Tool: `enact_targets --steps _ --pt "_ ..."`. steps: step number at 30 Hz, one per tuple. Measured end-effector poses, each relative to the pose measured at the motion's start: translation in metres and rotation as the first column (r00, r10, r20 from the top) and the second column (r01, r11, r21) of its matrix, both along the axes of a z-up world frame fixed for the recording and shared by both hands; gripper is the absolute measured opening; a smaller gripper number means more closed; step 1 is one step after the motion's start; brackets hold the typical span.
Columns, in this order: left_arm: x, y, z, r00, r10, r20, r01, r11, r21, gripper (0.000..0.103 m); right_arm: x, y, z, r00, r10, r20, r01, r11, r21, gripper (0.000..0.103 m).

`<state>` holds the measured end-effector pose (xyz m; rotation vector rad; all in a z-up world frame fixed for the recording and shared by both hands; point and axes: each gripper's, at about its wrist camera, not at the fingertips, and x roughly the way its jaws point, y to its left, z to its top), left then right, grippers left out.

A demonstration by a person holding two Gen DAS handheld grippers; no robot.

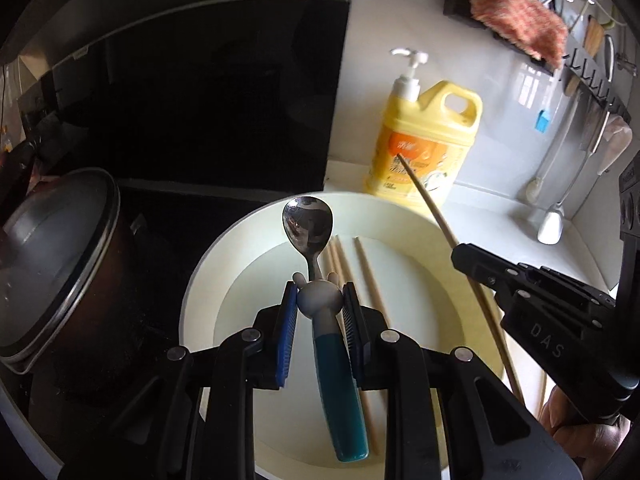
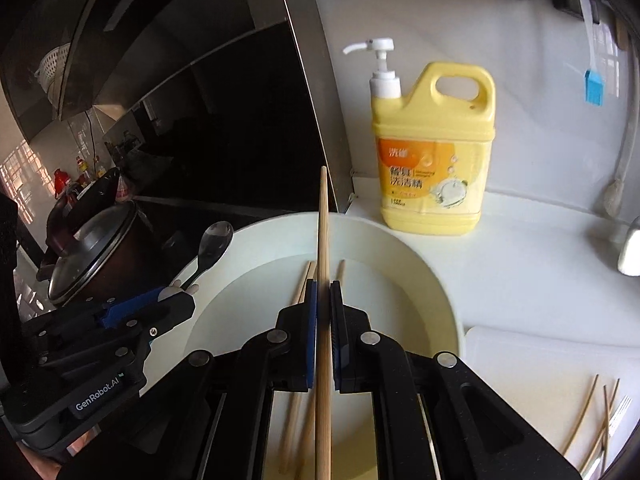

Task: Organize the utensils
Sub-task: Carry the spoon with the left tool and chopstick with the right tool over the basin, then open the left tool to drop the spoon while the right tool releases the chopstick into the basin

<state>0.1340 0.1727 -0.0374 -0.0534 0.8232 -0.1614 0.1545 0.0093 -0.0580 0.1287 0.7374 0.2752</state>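
Note:
My left gripper (image 1: 320, 294) is shut on a metal spoon (image 1: 308, 224) with a grey and teal handle, held above a white bowl (image 1: 200, 280). My right gripper (image 2: 323, 294) is shut on a wooden chopstick (image 2: 323, 220) that points forward over the same bowl (image 2: 432, 280). Several chopsticks (image 1: 370, 280) lie in the bowl; they also show in the right wrist view (image 2: 298, 292). The right gripper (image 1: 464, 254) shows at the right of the left wrist view, the left gripper (image 2: 180, 300) at the left of the right wrist view.
A yellow dish soap jug (image 2: 432, 160) stands behind the bowl. A lidded pot (image 1: 52, 260) sits to the left on the dark stove. A white tray (image 2: 560, 400) at lower right holds chopsticks and a fork. Utensils hang on a wall rack (image 1: 592, 80).

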Motion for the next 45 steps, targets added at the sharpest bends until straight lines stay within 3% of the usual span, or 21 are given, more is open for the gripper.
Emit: enact_targets --steps 10,16,45 --pt "0.024 0.008 -0.035 0.996 0.025 -0.089 -0.024 1.000 0.004 0.023 0.042 0.006 -0.038 0.983 -0.035 -0.181 0.039 0.999 0.021 0.006" --pt "0.032 0.009 -0.043 0.993 0.037 -0.110 -0.039 0.999 -0.012 0.023 0.050 0.005 -0.046 0.977 -0.026 -0.214 0.031 0.999 0.024 0.006" --pt "0.052 0.006 -0.071 0.975 0.067 -0.214 -0.055 0.997 0.061 0.023 0.066 0.009 -0.059 0.940 -0.014 -0.342 0.015 1.000 0.001 0.006"
